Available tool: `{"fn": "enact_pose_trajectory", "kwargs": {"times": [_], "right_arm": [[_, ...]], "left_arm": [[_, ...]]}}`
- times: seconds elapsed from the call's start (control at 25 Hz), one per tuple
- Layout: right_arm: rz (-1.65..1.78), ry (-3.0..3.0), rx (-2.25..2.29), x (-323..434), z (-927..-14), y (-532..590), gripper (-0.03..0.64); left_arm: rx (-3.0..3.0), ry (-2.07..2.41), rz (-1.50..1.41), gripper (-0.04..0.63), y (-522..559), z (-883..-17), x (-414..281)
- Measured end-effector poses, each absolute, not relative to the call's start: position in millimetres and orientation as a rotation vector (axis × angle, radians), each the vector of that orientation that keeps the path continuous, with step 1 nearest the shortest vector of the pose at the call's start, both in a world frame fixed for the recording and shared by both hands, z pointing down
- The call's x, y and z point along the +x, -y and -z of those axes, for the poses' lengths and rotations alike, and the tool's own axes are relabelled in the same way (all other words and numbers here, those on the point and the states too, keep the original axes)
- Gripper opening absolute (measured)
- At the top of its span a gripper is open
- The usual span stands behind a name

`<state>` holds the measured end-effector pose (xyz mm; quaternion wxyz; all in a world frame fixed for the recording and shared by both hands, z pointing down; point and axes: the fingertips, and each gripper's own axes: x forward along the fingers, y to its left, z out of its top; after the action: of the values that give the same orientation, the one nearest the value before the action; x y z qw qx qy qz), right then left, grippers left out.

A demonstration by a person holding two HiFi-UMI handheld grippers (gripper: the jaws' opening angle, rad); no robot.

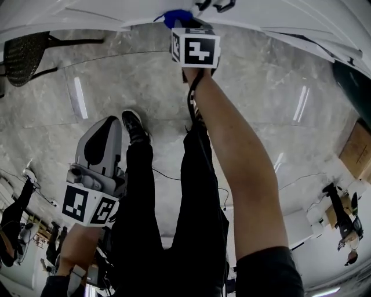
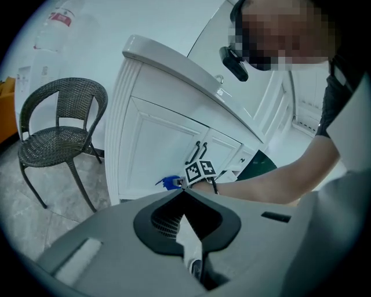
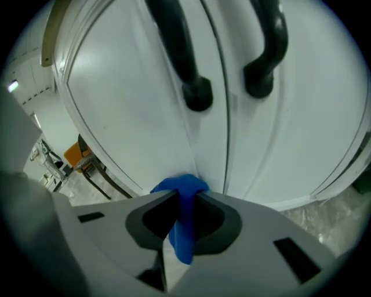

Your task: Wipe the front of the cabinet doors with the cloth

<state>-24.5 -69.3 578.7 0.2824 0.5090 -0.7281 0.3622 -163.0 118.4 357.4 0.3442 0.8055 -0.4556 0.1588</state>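
A blue cloth (image 3: 184,200) is pinched in my right gripper (image 3: 184,194), whose jaws are shut on it. The cloth presses against the white cabinet doors (image 3: 145,116) near the seam, just below the two black handles (image 3: 191,69). From the head view the cloth (image 1: 175,17) shows past the right gripper's marker cube (image 1: 195,48), at the cabinet front (image 1: 87,11). In the left gripper view the cloth (image 2: 169,183) touches the left door (image 2: 156,151) low down. My left gripper (image 2: 182,194) hangs back near the person's legs, shut with nothing in it.
A dark wicker chair (image 2: 58,125) stands left of the cabinet on the grey marble floor (image 1: 261,87). The person's black trousers and shoe (image 1: 134,125) are below me. A cardboard box (image 1: 356,151) lies at the right. Other people stand at both edges of the head view.
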Motion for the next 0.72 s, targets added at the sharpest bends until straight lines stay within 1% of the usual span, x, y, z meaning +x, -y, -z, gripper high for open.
{"fn": "enact_pose_trajectory", "kwargs": {"times": [0.16,0.28,0.48,0.72], "right_arm": [[-0.939,1.912,1.383,-1.6,-576.5,55.7,0.057],[-0.985,1.898,1.372,-12.2,-576.6,41.6,0.057],[-0.988,1.979,1.275,-83.0,-572.7,37.2,0.057],[-0.993,2.106,1.200,-192.8,-573.9,53.9,0.058]], "left_arm": [[2.107,1.150,-0.409,-0.002,-119.0,-350.4,-142.0],[2.115,1.139,-0.395,-0.002,-117.8,-341.7,-142.8],[2.110,1.147,-0.377,-0.002,-119.9,-337.1,-168.5],[2.068,1.207,-0.393,-0.002,-132.2,-338.8,-237.2]]}}
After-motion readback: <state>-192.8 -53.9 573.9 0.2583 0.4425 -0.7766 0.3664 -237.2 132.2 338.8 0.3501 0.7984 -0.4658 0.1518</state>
